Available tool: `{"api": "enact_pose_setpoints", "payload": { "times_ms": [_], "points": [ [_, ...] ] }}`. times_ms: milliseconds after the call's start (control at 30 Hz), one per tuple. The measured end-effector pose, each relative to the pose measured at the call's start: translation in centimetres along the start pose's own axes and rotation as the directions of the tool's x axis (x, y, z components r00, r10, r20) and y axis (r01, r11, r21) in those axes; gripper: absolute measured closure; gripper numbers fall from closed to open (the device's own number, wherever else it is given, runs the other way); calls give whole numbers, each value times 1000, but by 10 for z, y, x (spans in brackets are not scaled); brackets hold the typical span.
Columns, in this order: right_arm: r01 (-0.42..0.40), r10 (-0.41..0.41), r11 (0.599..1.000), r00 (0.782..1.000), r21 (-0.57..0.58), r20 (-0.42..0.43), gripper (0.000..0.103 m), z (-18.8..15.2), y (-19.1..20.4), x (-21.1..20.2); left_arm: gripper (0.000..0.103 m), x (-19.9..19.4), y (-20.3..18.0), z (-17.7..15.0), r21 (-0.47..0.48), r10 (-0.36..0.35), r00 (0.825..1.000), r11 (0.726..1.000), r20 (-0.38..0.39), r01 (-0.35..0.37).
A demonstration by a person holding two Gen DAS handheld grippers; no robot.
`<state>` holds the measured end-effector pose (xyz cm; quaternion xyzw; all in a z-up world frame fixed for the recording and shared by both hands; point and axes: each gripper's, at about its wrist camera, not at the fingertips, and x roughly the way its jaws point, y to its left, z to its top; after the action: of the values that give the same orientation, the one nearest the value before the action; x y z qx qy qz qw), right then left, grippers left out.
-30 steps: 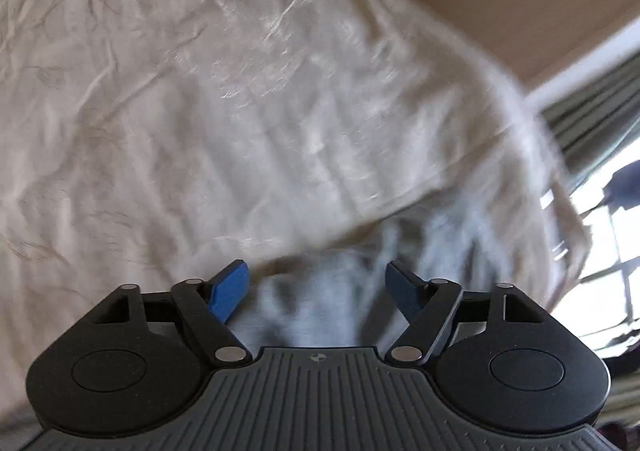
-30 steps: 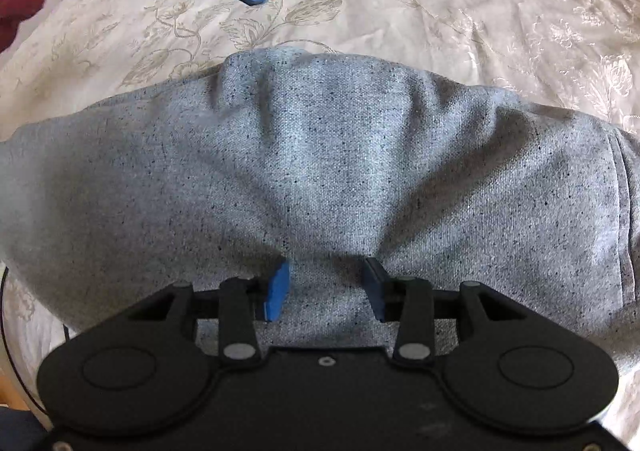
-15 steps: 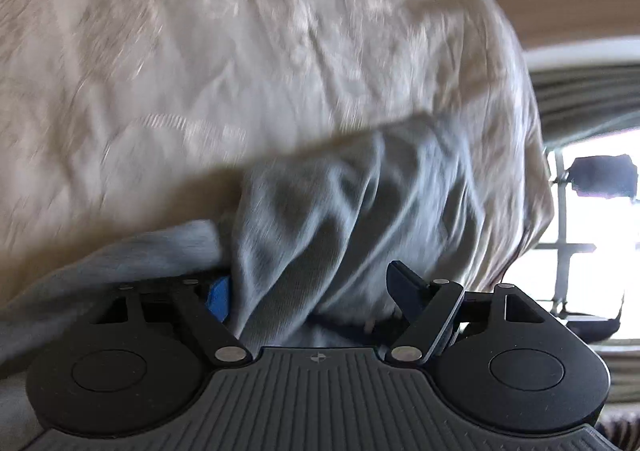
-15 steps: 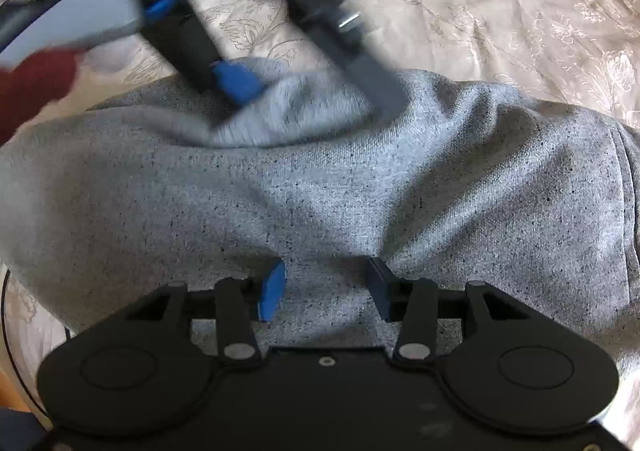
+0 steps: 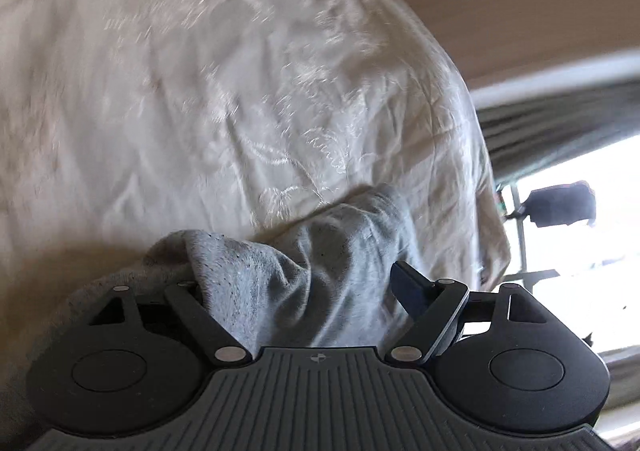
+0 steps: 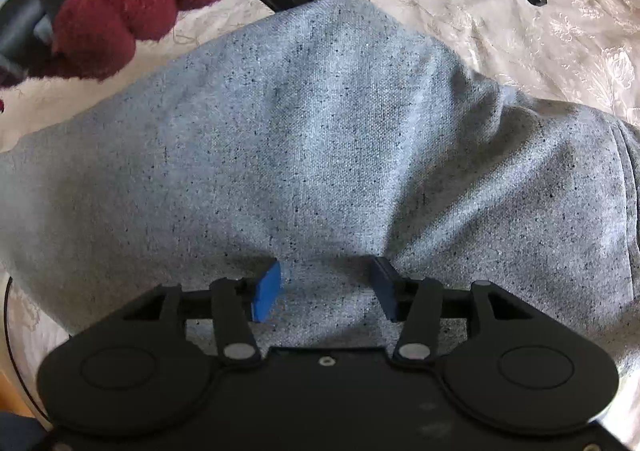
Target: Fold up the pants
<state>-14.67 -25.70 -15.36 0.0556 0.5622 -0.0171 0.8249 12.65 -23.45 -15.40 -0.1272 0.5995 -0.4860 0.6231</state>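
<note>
One pair of pants, heather grey knit flecked with dark specks, lay bunched and folded over itself on the bed, whose cream satin cover bore an embroidered floral pattern. In the right wrist view the grey bundle ran its long way across the picture from left to right, with a stitched seam at its right end. The right tongs pointed steeply down over the near edge, their jaws opening, cloth lying between the blue pads without being pinched. The left tongs stood wide and were opening too, a raised hump of grey cloth between them; their left finger was hidden behind the fabric. A hand in a dark red glove held the left tool.
</note>
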Motion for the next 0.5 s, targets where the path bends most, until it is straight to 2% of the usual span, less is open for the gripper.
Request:
{"api": "enact_pose_setpoints", "payload": {
  "times_ms": [67, 100, 167, 300, 400, 500],
  "points": [
    [1, 0, 1000, 1000, 12, -7, 49, -1, 0, 1, 24, -7, -13, -2, 114, 91, 994, 989, 63, -98],
    [-1, 1, 1000, 1000, 8, -8, 51, -1, 0, 0, 24, -9, -16, -1, 139, 116, 990, 982, 82, -127],
    [4, -4, 1000, 1000, 4, -15, 56, 2, -2, -8, 24, -13, -14, 3, 144, 136, 984, 978, 111, -151],
    [78, -79, 996, 996, 40, 35, 54, 14, -29, -38, 24, -28, 1, 16, 106, 159, 976, 979, 150, -175],
    [176, -182, 983, 975, 56, 126, 53, 32, -58, -65, 24, -40, 5, 22, 79, 171, 969, 979, 179, -187],
    [282, -291, 956, 945, 78, 151, 52, 53, -99, -68, 24, -48, 1, 21, 88, 185, 965, 975, 188, -204]
  ]
}}
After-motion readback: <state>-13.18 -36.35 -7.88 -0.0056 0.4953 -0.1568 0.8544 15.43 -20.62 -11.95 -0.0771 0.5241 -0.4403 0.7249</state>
